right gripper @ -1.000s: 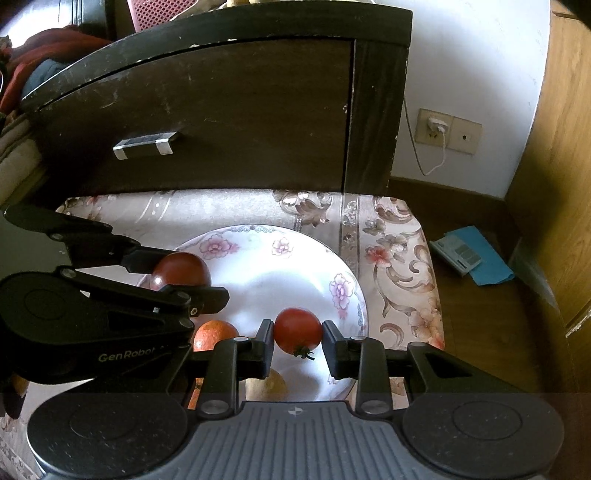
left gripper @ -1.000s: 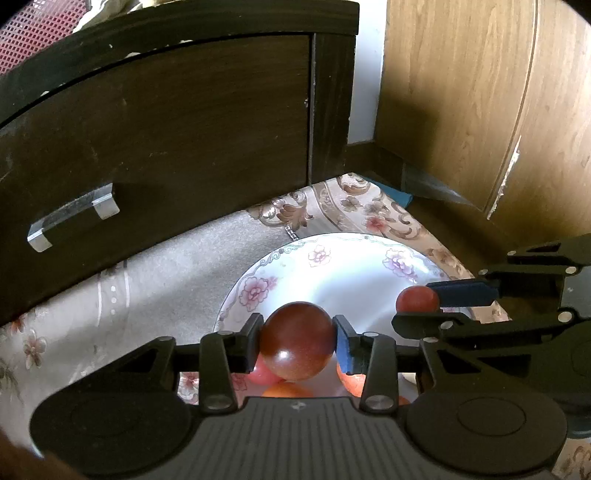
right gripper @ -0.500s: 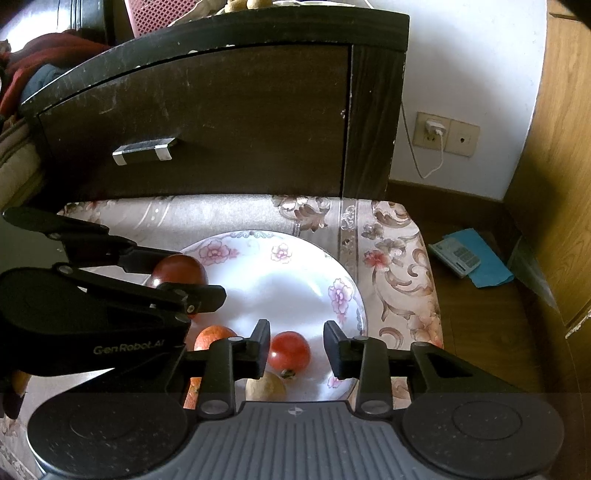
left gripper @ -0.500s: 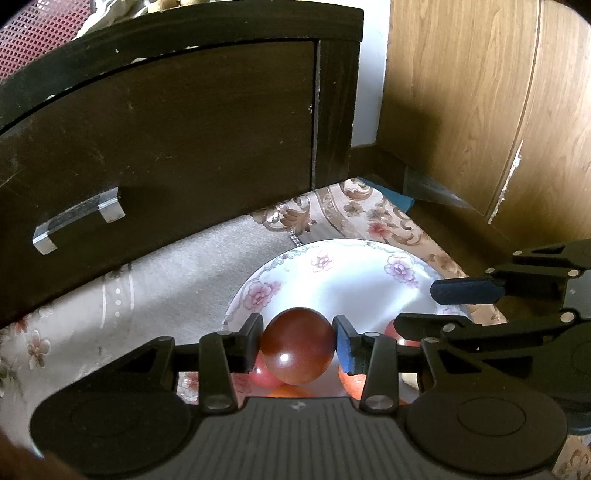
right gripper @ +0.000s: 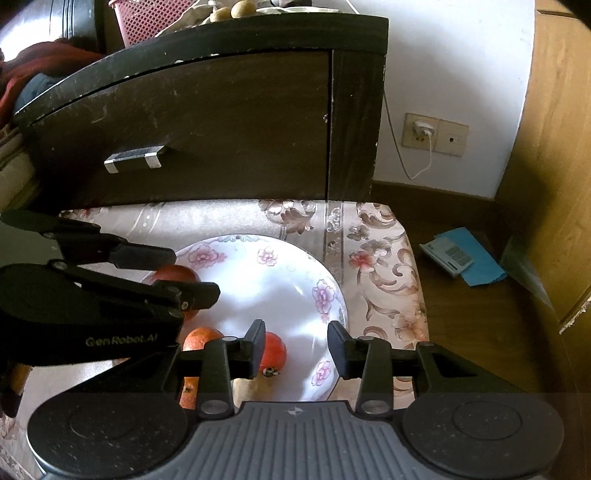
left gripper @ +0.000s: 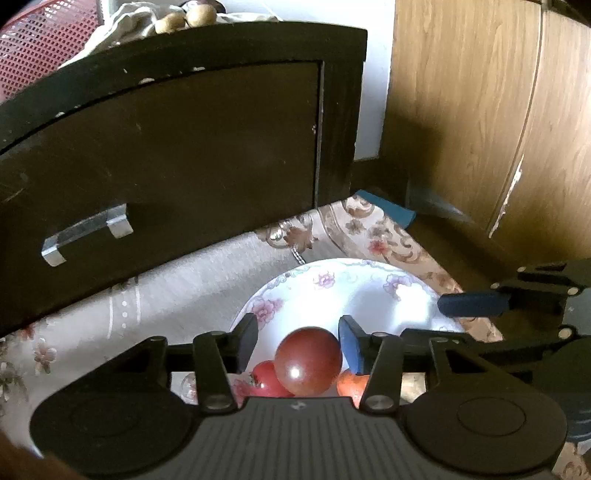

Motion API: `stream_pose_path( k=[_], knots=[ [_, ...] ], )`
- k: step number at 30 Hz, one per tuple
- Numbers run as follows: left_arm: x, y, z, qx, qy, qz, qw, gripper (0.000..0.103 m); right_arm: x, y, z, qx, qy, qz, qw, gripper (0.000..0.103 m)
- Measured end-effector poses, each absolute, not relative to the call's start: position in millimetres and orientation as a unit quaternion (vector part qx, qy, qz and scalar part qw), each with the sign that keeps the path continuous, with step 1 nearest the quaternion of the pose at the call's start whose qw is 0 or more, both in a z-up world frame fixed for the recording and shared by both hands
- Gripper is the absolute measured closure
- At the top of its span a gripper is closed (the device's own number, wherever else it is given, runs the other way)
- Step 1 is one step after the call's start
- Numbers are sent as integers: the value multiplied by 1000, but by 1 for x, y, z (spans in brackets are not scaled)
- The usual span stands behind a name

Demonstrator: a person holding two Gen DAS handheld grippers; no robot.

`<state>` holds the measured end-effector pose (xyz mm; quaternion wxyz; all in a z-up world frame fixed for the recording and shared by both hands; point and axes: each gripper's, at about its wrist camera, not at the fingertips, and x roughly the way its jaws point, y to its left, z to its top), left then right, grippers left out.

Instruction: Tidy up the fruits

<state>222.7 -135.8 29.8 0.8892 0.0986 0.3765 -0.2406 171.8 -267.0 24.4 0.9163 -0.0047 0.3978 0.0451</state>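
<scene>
A floral white plate (left gripper: 332,284) (right gripper: 280,280) lies on a patterned cloth. In the left wrist view my left gripper (left gripper: 298,347) has its jaws opening around a dark red round fruit (left gripper: 308,360). The fruit rests on a small red tomato (left gripper: 267,380) and an orange (left gripper: 351,382), with gaps to both pads. In the right wrist view my right gripper (right gripper: 297,349) is opening too. A red tomato (right gripper: 275,352) lies on the plate just by its left finger, free of the pads. An orange (right gripper: 201,338) sits beside it. The dark red fruit (right gripper: 173,275) shows behind the left gripper.
A dark cabinet (right gripper: 221,129) with a metal drawer handle (right gripper: 135,158) stands right behind the plate. A wooden door (left gripper: 498,129) closes the right side. A blue booklet (right gripper: 465,256) lies on the floor, below a wall socket (right gripper: 436,134). A pink basket (right gripper: 147,18) tops the cabinet.
Both grippers have opened. The red tomato left the right pads and dropped onto the plate. The dark red fruit slipped free of the left pads and sank onto the fruits below.
</scene>
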Motion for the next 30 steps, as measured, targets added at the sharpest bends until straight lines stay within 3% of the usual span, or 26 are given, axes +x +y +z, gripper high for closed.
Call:
stream_pose_path(
  k=[24, 30],
  knots=[
    [186, -95, 32, 72, 389, -197, 897, 44, 157, -261, 34, -3, 391, 43, 920, 67],
    [166, -81, 27, 63, 399, -179, 897, 37, 142, -251, 36, -2, 392, 49, 919, 67]
  ],
)
